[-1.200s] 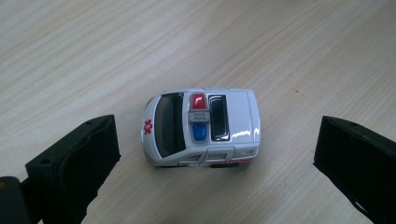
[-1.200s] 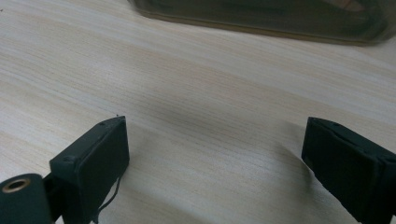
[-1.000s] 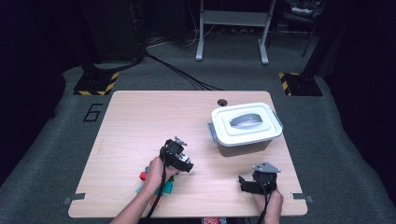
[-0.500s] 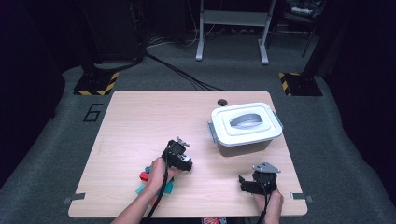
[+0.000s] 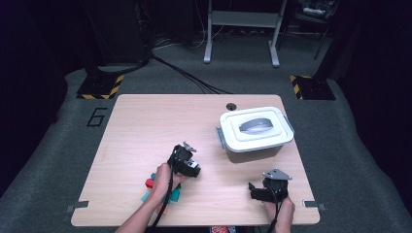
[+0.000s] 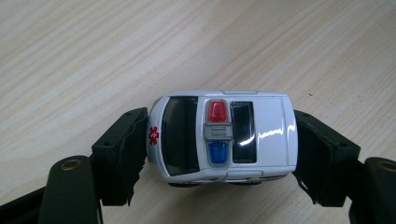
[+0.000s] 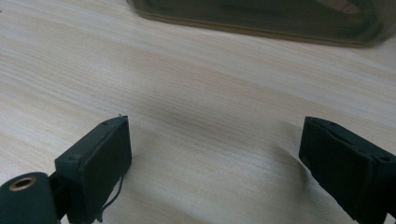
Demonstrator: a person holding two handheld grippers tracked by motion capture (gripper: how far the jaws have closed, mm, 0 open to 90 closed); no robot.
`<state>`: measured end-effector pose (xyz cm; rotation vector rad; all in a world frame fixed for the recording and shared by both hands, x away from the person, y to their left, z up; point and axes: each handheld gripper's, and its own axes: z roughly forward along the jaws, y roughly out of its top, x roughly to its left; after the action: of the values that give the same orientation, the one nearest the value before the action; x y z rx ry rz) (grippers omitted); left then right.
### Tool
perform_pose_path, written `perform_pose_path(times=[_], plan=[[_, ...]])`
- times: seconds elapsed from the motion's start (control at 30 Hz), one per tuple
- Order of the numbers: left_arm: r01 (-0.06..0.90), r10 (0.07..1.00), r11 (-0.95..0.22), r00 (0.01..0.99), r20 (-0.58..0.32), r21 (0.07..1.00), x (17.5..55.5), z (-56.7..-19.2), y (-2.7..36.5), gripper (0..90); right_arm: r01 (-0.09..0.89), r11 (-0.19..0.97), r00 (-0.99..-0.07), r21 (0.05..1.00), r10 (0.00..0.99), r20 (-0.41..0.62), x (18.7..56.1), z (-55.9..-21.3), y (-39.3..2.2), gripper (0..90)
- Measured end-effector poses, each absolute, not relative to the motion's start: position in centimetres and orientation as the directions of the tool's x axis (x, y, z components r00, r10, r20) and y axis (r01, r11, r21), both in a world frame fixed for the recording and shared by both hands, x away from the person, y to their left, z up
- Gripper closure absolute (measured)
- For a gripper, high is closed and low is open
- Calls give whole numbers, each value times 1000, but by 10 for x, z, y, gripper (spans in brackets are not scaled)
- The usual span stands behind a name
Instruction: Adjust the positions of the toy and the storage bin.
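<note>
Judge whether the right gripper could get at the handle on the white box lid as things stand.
Probably yes. The right gripper is open and holds nothing, the table between it and the white box is bare, and the lid handle lies exposed on top.

One toy ambulance [image 6: 223, 136], one lidded box [image 5: 254, 133], two hand-held grippers [image 5: 180, 160].

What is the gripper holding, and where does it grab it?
The left gripper holds a white toy ambulance, its jaws closed on the front and back ends, having just been closing. The right gripper is open and holds nothing.
</note>
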<state>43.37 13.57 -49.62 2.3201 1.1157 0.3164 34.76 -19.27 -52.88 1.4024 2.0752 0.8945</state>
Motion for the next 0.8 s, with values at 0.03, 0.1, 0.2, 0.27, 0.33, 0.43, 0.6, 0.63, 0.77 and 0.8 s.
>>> perform_pose_path(times=[0.03,0.1,0.2,0.27,0.33,0.43,0.6,0.63,0.77,0.8], plan=[[647,778,-510,628,-17,566,434,-495,137,256,620,262,-361,739,932,-27,348,-529,-193,85],[644,780,-506,626,-16,574,434,-490,142,257,620,262,-362,740,932,-26,348,-529,-193,85],[642,786,-493,618,-17,587,435,-481,151,256,621,261,-362,739,932,-25,348,-529,-193,84],[638,793,-483,609,-8,600,435,-474,158,256,621,261,-362,739,932,-25,348,-529,-193,84],[636,798,-478,602,-3,606,436,-468,165,256,620,262,-362,739,932,-27,348,-529,-193,84],[637,808,-469,589,6,612,439,-460,177,256,620,262,-363,739,932,-26,348,-529,-193,85],[650,832,-440,554,10,619,445,-453,200,256,621,262,-363,739,932,-25,348,-529,-193,85],[649,835,-438,550,14,622,446,-453,203,256,621,262,-363,739,931,-25,348,-529,-193,85],[666,855,-417,519,17,619,451,-450,224,256,622,262,-364,738,931,-24,348,-529,-193,84],[669,859,-411,511,18,620,451,-450,227,256,622,262,-364,738,931,-24,348,-529,-193,84]])
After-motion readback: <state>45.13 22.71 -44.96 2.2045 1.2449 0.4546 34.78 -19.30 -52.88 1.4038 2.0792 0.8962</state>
